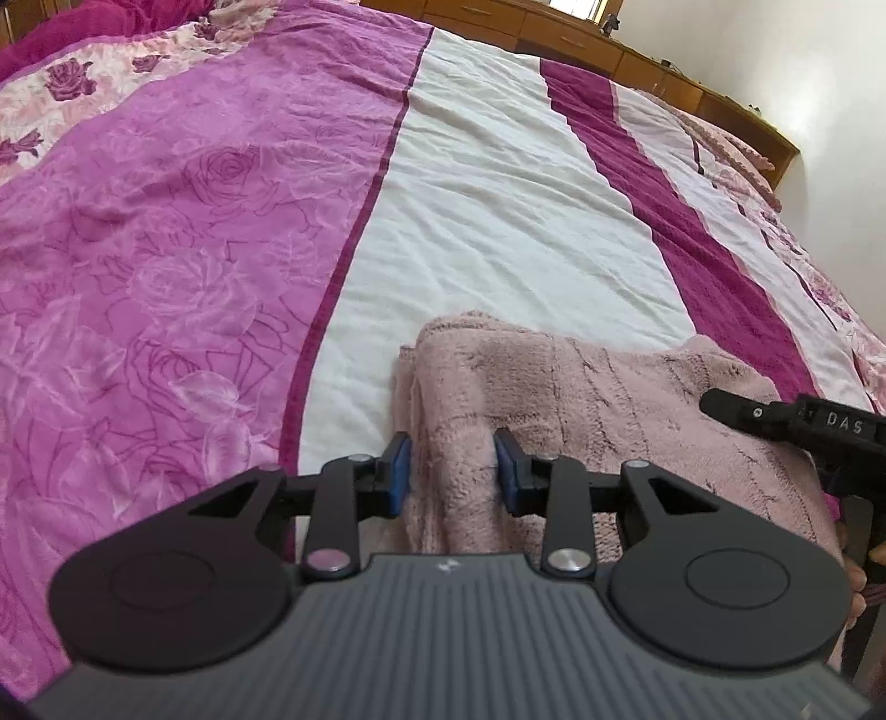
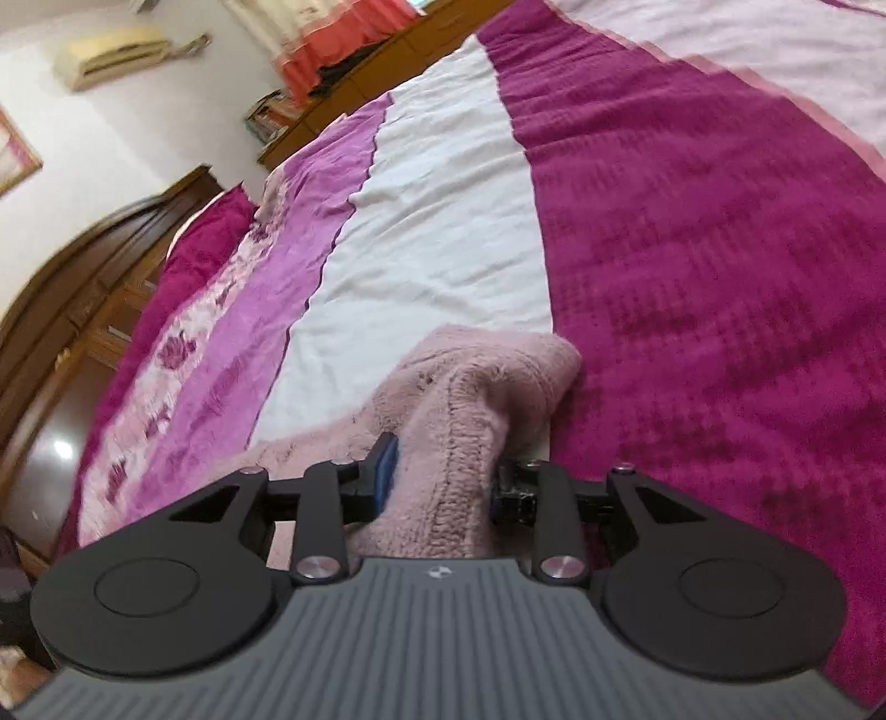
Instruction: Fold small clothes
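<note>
A fuzzy pale pink garment lies bunched on the bed's white stripe. My left gripper is shut on a thick fold at its left edge, blue pads pressing the fabric from both sides. In the right wrist view, my right gripper is shut on a ribbed edge of the same pink garment, which is lifted into a ridge between the jaws; its right pad is hidden by cloth. The right gripper's black body shows at the right edge of the left wrist view, over the garment.
The bedspread has pink floral, white and magenta stripes. A wooden headboard with drawers runs along the far side. A wooden cabinet and shelf with books stand beyond the bed.
</note>
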Demonstrator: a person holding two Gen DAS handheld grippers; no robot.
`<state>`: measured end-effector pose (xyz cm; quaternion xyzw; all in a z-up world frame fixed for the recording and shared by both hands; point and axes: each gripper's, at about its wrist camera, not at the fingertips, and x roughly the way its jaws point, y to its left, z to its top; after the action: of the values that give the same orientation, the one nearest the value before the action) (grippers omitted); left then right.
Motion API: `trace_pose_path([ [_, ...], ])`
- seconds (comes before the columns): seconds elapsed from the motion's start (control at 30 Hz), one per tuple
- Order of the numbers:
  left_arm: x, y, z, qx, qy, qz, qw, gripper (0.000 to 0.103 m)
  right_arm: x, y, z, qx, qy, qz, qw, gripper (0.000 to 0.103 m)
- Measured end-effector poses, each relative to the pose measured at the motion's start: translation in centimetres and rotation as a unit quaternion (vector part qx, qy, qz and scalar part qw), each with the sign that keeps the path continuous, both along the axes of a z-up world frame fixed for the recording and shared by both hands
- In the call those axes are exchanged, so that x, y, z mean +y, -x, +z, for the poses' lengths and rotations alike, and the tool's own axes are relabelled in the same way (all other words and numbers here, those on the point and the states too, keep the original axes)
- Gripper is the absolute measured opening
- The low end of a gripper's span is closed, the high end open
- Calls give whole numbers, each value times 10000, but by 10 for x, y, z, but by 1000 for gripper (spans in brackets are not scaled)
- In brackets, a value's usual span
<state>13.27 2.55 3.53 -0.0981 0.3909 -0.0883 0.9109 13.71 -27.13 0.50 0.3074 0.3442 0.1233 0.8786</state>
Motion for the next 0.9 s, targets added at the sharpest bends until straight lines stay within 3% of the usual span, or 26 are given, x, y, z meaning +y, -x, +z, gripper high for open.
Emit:
trace_pose_path([
  [0.1,3,5,6,40,71,-56,10000,35,0,11,8,22,105,-85,9999,51],
  [0.23,5,17,18,5,-18,-141,9999,36,2,38,30,-207,517,-278,9981,64],
  [0.37,3,32,28,19,-325,-142,9994,49,2,67,51,-450,613,-269,9967,74],
  [0.53,-1,58,40,-133,-658,-144,9976,67,7,103,67,-549,649,-170,9962,79],
  [0.67,-6,74,44,-88,-748,-149,9970,71,16,128,74,-583,702,-55,9958,82],
  [0.9,-7,101,49,33,-560,-30,9984,75,34,170,82,-692,884,78,9936,89],
])
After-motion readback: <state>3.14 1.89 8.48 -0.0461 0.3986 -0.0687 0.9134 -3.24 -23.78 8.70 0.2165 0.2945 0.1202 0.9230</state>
